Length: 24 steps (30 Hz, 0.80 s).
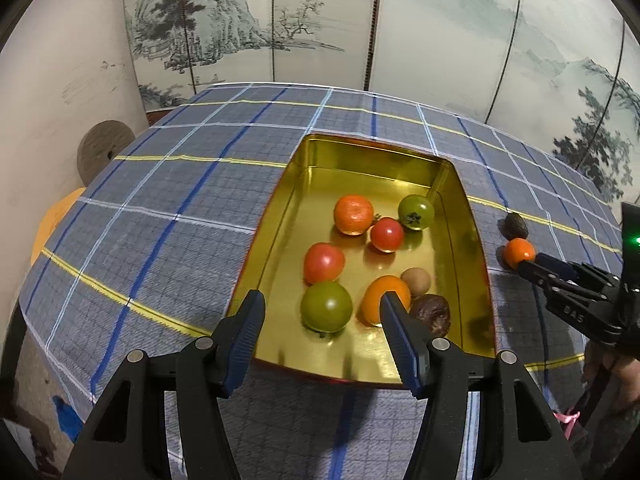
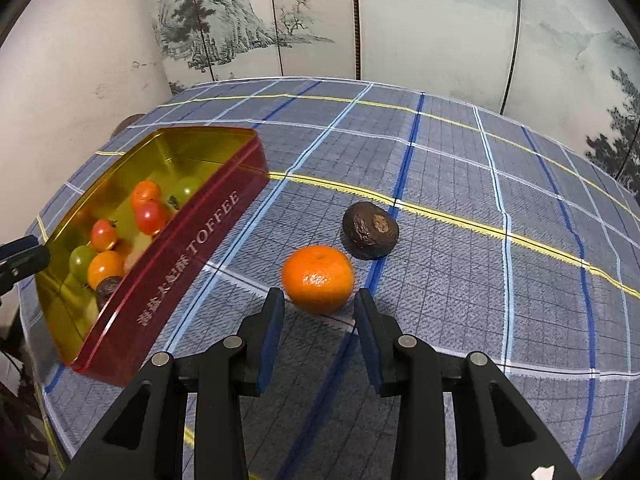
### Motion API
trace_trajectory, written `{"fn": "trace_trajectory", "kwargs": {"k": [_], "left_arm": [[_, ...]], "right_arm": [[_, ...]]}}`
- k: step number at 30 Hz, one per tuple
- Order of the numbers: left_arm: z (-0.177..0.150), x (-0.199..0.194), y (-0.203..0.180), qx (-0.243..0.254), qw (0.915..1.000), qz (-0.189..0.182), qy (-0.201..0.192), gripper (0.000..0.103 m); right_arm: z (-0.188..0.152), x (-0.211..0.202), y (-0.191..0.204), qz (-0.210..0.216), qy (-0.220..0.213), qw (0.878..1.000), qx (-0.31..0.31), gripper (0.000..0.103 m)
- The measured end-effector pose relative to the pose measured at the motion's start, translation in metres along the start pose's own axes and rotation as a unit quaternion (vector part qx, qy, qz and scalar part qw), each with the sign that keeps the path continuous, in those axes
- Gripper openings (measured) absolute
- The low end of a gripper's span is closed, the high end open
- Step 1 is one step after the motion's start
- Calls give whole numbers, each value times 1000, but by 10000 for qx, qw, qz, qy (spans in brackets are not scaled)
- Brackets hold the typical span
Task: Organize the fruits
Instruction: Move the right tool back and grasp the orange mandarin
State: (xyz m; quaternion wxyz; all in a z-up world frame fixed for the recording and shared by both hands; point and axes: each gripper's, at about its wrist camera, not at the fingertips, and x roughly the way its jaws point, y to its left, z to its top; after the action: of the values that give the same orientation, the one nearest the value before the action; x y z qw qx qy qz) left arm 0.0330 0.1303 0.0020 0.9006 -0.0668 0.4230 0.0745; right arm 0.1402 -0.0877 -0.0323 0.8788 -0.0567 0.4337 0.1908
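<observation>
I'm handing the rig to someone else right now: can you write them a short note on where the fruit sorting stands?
Left claw: open, empty, hovering over the near end of the toffee tin.
Right claw: open, empty, lined up just short of the loose mandarin; pads not on it.
In the tin: eight pieces, among them a mandarin, red tomatoes and green tomatoes.
On the checked cloth, right of the tin: the loose mandarin and a dark wrinkled fruit behind it.
Done: most fruit is boxed.
Left: grip the loose mandarin, put it in the tin, then the dark fruit.
</observation>
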Motion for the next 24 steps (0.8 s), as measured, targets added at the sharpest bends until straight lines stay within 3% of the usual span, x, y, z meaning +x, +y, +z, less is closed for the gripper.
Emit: {"fn": "trace_trajectory", "kwargs": {"k": [4,16,24], "left_arm": [[3,2,-8,73,10000,-33,16,61],[11,9,-41,302,9993,-192,112,61],[13,15,-80,620,9974,-335,178,61]], "right_arm": [[2,8,-1,10,-19,10000,25,42],[4,21,8,-42,-8,9997,-229,38],[-3,6,-12,-143,-162,9997,-125,37]]}}
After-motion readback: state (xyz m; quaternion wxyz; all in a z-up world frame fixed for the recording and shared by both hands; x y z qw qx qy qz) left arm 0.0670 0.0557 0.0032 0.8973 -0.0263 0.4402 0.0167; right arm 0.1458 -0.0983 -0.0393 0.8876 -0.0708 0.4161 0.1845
